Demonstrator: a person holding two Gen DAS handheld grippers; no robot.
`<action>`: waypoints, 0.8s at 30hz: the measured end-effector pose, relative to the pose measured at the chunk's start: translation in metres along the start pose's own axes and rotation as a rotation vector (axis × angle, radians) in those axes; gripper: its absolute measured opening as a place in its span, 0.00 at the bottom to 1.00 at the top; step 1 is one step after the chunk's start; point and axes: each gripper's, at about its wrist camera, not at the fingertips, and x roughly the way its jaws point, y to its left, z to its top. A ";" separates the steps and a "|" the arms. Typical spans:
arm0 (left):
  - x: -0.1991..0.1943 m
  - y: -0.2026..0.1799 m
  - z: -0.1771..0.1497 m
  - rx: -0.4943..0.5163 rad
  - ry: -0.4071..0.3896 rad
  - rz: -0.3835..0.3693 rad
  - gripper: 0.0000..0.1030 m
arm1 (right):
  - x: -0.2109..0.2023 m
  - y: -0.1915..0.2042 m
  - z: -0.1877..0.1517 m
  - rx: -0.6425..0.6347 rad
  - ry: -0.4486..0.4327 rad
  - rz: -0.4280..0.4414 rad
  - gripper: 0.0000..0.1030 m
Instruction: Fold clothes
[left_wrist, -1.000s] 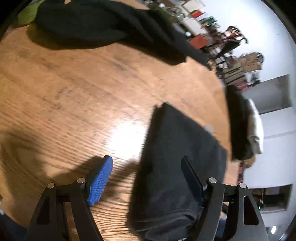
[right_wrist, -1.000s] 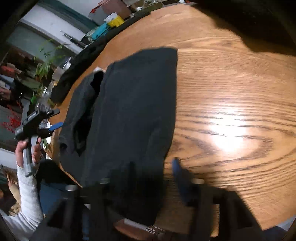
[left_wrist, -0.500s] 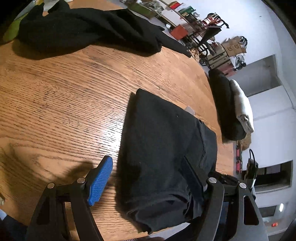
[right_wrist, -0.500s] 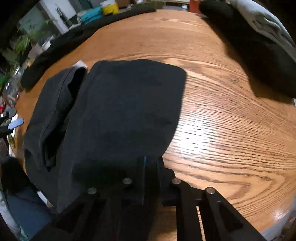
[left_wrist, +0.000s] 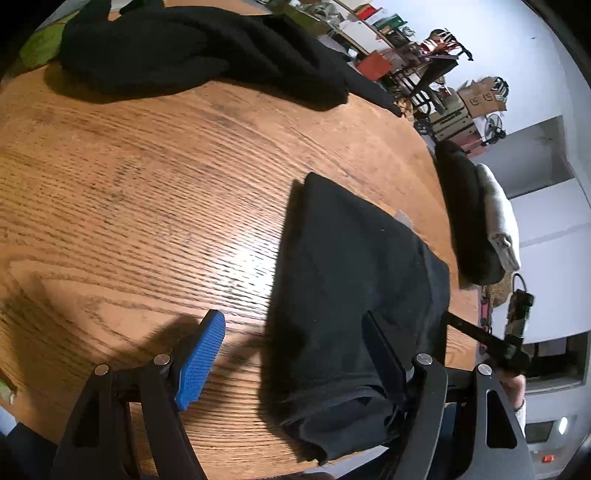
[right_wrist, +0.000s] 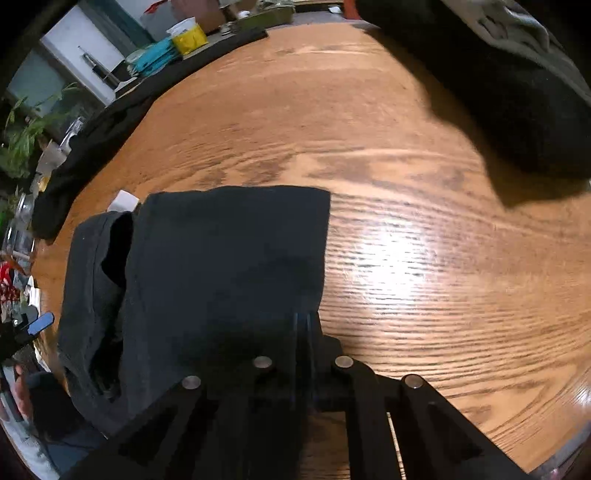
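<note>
Wooden table (left_wrist: 147, 192); yellow tub (right_wrist: 189, 37) and houseplant (right_wrist: 22, 140) beyond.

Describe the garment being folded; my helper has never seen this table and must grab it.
On the round wooden table, look at the near edge. The folded black garment lies flat there, a neat rectangle, unlike the heaped black clothes at the far side.

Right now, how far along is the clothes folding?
Done: a black and grey stack sits folded at the table edge. In hand: the folded black garment, with the right gripper shut on its near edge and the left gripper open, one finger over it. Left: the crumpled black pile at the far side.
</note>
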 end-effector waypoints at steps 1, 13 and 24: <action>0.004 0.002 0.002 -0.005 0.001 0.006 0.74 | -0.001 0.002 0.002 0.010 -0.004 0.009 0.14; 0.022 -0.008 0.010 -0.010 0.021 0.023 0.74 | 0.017 -0.016 0.050 0.014 -0.028 0.011 0.04; 0.029 -0.028 0.008 0.074 0.054 -0.006 0.74 | 0.015 0.006 0.067 -0.105 -0.042 -0.049 0.15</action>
